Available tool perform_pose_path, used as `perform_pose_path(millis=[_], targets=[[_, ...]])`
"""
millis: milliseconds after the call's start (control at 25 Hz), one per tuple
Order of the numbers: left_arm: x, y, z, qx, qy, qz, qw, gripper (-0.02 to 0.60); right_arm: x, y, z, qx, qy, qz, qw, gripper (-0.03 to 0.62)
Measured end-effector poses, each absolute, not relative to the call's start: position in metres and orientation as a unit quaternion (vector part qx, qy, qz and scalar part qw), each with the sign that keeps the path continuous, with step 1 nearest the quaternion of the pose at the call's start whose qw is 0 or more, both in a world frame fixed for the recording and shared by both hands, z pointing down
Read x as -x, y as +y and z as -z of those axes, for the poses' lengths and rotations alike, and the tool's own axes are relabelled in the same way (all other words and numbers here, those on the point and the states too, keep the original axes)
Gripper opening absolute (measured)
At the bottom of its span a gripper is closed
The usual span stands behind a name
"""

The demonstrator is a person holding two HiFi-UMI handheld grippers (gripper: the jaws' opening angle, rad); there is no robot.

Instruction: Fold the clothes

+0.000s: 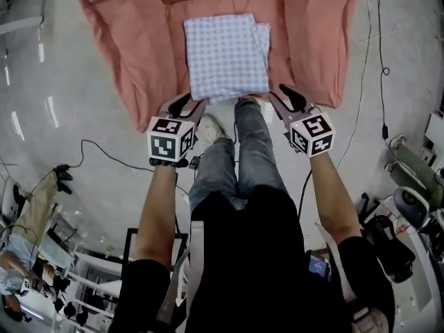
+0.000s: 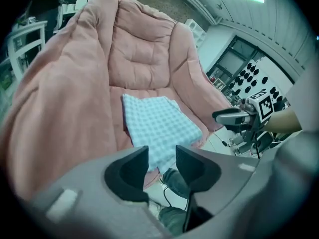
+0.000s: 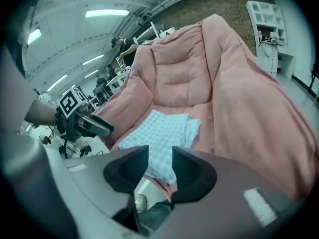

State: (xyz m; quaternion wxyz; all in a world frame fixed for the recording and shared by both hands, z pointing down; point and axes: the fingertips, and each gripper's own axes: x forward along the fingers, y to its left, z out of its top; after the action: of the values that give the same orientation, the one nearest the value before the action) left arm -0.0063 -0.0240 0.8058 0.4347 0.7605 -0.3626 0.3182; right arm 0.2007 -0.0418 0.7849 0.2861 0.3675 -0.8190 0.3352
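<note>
A folded blue-and-white checked cloth (image 1: 227,55) lies flat on the seat of a pink padded armchair (image 1: 132,40). My left gripper (image 1: 186,105) hovers just off the cloth's near left corner, above the seat's front edge. My right gripper (image 1: 284,96) hovers off the near right corner. Neither touches the cloth. In the left gripper view the cloth (image 2: 157,123) lies beyond the parted jaws, and the right gripper (image 2: 234,116) shows at the right. In the right gripper view the cloth (image 3: 162,136) lies ahead of the parted jaws, with the left gripper (image 3: 92,125) at the left. Both grippers are open and hold nothing.
The person's legs in jeans (image 1: 243,151) and a light shoe (image 1: 210,127) stand on the pale floor right in front of the armchair. Black cables (image 1: 104,155) run over the floor. Equipment (image 1: 409,207) stands at the right, and another person (image 1: 21,255) is at the lower left.
</note>
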Motion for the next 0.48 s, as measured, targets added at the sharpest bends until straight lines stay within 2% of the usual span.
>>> perform_pose_path(millis=[200, 360, 480], targets=[[0.022, -0.049, -0.732, -0.761, -0.398, -0.27, 0.436, 0.178, -0.191, -0.074, -0.704, -0.376, -0.839, -0.305, 0.249, 0.146], [0.024, -0.099, -0.65, -0.782, -0.417, -0.234, 0.4, 0.175, -0.186, -0.116, -0.628, -0.379, -0.86, -0.267, 0.212, 0.144], [0.025, -0.139, -0.589, -0.795, -0.43, -0.197, 0.38, 0.124, -0.185, -0.148, -0.571, -0.377, -0.879, -0.214, 0.201, 0.129]])
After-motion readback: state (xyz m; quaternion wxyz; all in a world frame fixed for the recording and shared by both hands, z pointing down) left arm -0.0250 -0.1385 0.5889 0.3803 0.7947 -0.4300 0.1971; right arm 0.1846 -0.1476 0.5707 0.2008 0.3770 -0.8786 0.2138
